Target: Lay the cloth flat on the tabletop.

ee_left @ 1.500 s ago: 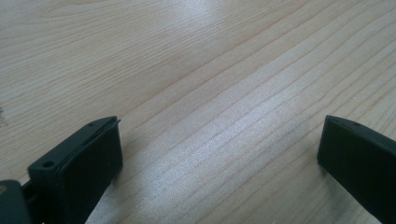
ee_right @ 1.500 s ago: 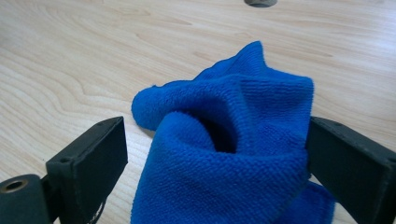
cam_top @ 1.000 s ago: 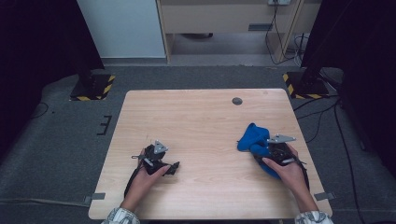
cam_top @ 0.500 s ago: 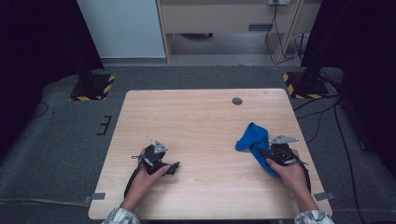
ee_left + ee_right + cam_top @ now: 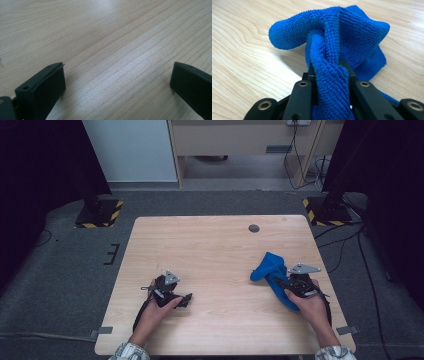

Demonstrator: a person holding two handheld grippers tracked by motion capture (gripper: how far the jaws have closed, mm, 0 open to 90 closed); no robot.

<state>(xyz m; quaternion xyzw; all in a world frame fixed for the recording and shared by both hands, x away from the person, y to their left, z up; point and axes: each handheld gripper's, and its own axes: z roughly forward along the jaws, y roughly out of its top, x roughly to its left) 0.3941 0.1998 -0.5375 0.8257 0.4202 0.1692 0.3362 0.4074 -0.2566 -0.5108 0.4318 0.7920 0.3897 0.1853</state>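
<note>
A blue terry cloth (image 5: 270, 270) lies bunched on the right side of the wooden table (image 5: 215, 245). My right gripper (image 5: 281, 281) is shut on a fold of the blue cloth (image 5: 332, 62); its jaws have just been closing, and the fabric is pinched between them and drapes over their tops (image 5: 329, 75). My left gripper (image 5: 175, 292) rests low on the table's near left part. In the left gripper view its jaws (image 5: 117, 82) stand wide apart over bare wood, with nothing between them.
A small dark round grommet (image 5: 254, 228) sits in the tabletop near the far edge. Black stands with yellow-black striped bases (image 5: 100, 212) (image 5: 325, 210) flank the table on the grey floor. Cables run along the floor at the right.
The right gripper's jaws have come together on the blue cloth, which is now gathered and pulled slightly toward the hand. The left hand has kept still.
</note>
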